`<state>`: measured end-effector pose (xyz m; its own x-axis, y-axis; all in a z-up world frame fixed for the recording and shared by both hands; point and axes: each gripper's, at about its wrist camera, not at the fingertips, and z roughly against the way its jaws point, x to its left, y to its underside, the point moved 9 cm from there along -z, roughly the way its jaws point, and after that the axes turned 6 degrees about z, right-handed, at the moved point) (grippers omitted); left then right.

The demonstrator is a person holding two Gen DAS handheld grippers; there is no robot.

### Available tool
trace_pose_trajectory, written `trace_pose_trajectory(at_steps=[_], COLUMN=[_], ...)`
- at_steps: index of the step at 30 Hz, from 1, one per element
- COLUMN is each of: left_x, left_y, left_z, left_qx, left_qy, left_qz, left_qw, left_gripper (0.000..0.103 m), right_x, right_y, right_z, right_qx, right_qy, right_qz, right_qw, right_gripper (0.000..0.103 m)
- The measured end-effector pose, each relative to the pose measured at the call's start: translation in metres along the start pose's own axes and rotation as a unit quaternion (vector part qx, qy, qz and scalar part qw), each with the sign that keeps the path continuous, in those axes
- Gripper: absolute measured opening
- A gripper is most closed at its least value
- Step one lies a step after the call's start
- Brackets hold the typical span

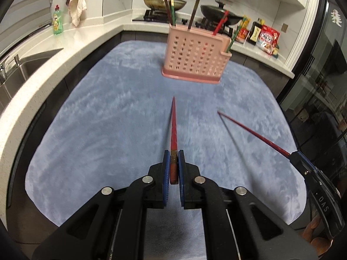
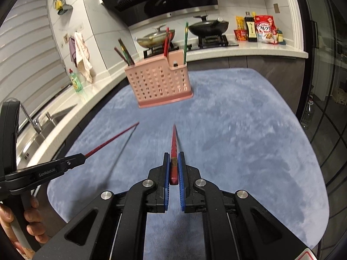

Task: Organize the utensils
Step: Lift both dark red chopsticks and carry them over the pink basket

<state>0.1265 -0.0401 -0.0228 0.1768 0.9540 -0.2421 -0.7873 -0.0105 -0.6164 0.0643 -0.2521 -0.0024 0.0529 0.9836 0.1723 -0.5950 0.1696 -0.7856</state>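
- We see a soft, fuzzy blue cloth (image 1: pixel 108 130) covering the tabletop, its nap brushed in light and dark streaks.
- Near the far edge stands a pink plastic holder (image 1: pixel 195 58), box-shaped with rows of small holes and a flat base.
- Thin red, green and brown chopsticks (image 1: pixel 171 8) stand upright in it.
- Our left gripper (image 1: pixel 173 162) has ribbed blue pads (image 1: pixel 166 169) on black arms; its jaws are nearly together, clamping the thick end of a slender, tapering red chopstick (image 1: pixel 173 125) whose tip points toward the holder, above the middle of the cloth.
- Our right gripper (image 2: pixel 173 164) is the same: narrow, pinching a second red chopstick (image 2: pixel 173 140) by its thick end, tip toward the holder.
- A hand (image 2: pixel 32 216) grips the left handle.
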Motion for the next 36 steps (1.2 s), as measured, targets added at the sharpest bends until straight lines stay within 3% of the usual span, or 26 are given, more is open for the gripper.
trace_pose_trajectory(at_steps=[11, 23, 36], left_x=[0.000, -0.009, -0.019], left_y=[-0.043, -0.093, -0.096], left_z=[0.044, 0.083, 0.058], left_qx=[-0.058, -0.112, -0.095], left_qy=[0.011, 0.024, 0.028], left_qz=[0.008, -0.004, -0.014], left_qw=[0.9983, 0.9934, 0.9950], left_gripper=[0.007, 0.007, 0.007], right_x=[-0.005, -0.007, -0.004], right_y=[-0.049, -0.080, -0.084], right_z=[0.035, 0.050, 0.031], right_qx=[-0.057, -0.083, -0.071], right_qy=[0.002, -0.022, -0.016], right_qz=[0.003, -0.011, 0.001], right_qw=[0.998, 0.996, 0.997], right_gripper=[0.007, 0.007, 0.007])
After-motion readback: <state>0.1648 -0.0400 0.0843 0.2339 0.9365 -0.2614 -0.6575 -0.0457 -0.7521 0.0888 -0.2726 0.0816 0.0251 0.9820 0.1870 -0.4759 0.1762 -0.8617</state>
